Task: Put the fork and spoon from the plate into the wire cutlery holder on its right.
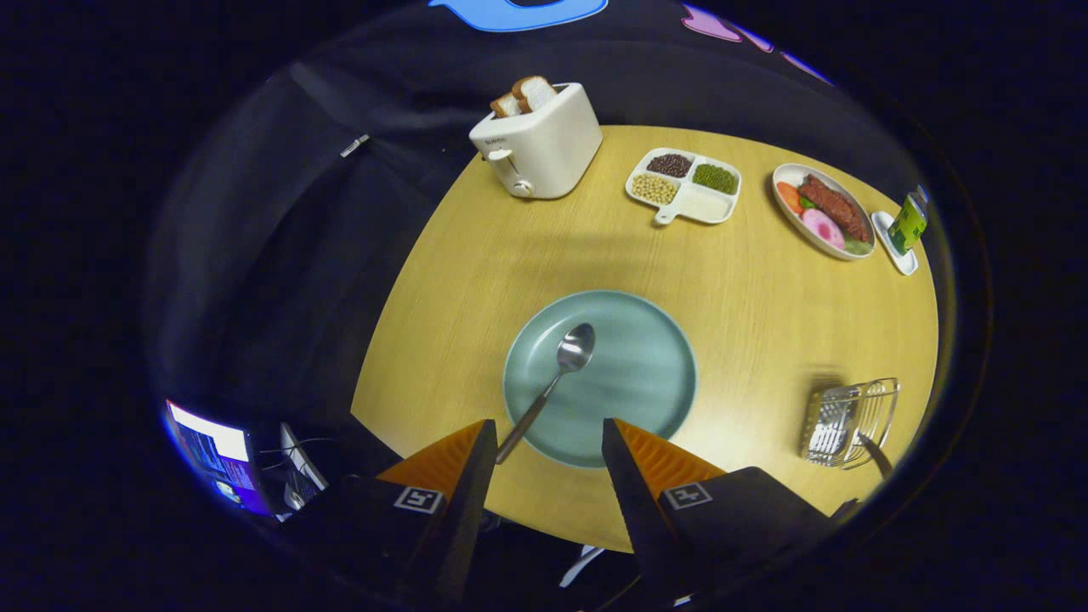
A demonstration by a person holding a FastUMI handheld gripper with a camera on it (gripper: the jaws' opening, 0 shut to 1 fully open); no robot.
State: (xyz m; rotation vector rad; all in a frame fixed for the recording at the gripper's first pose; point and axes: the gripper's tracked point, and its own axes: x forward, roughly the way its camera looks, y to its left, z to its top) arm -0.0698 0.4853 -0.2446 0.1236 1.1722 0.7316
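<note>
A silver spoon (552, 382) lies on the pale green plate (646, 374), bowl pointing away and handle running back over the plate's near rim toward my left finger. The wire cutlery holder (846, 421) stands to the right of the plate near the table edge, with a dark handle (874, 452) sticking out of it, seemingly the fork. My gripper (548, 435) hovers open above the plate's near rim, orange fingers (463, 450) spread wide, nothing held between them. The spoon's handle end lies just inside the left finger.
On the round wooden table (765, 314) beyond the plate stand a white toaster (535, 140) with bread, a divided dish of beans (684, 185), an oval plate of food (823, 211) and a small tray with a green carton (905, 225). A lit screen (212, 450) sits off the table's left.
</note>
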